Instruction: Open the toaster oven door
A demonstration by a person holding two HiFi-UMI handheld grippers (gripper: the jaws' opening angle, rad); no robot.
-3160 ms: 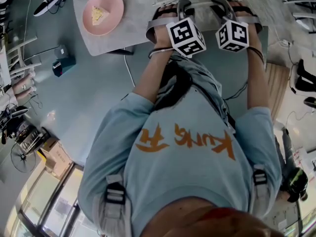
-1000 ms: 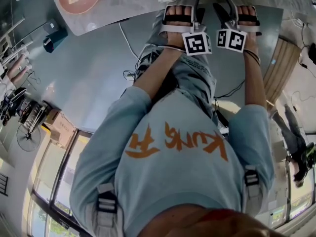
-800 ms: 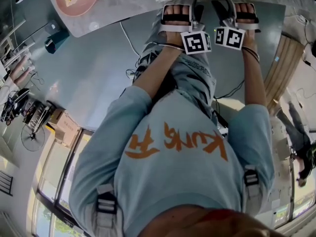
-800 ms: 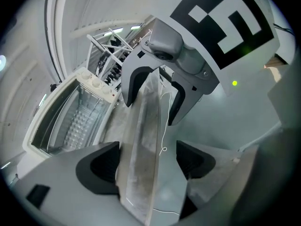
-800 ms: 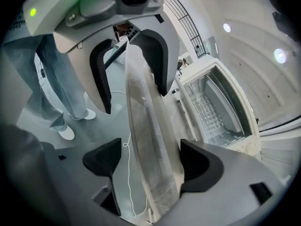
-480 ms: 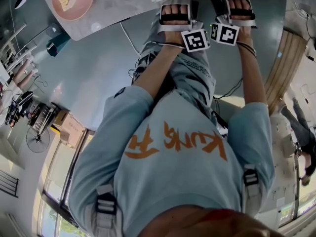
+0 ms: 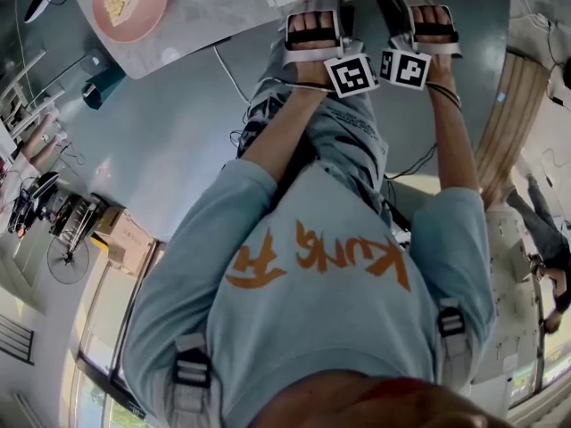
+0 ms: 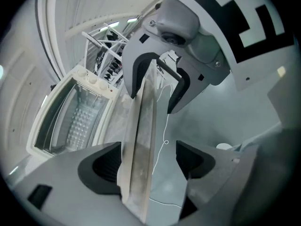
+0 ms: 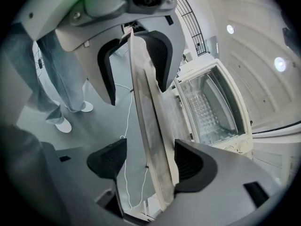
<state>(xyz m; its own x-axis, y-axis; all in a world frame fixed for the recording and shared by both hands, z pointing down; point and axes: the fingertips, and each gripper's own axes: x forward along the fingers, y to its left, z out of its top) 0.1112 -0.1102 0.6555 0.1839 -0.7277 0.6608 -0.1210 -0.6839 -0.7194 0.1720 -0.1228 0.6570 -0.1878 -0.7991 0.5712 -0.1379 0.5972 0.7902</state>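
Both grippers have climbed toward the top of the head view and drawn closer together, while the pink plate point(image 7: 129, 3) has slid into the upper left corner. The left gripper point(image 8: 146, 164) stands released, its jaws spread either side of what looks like the table edge point(image 8: 141, 121); the slab lies against one pad only, with the other well clear. The right gripper point(image 9: 150, 164) straddles the same edge and its jaws are closing, yet nothing is pinched, since one pad is apart from the slab.

The toaster oven point(image 8: 47, 109) sits on the tabletop, at the left of the left gripper view and at the right of the right gripper view. Its glass door point(image 8: 77, 119) is shut, with knobs point(image 8: 94, 79) beside it, and neither gripper touches it.

The door should be stiff and hinged along one edge, light to swing, but its glass is fragile and its smooth finish may slip. The best hold is probably a handle along the free edge, though I cannot make one out here; a gentle pull should keep the light oven from sliding
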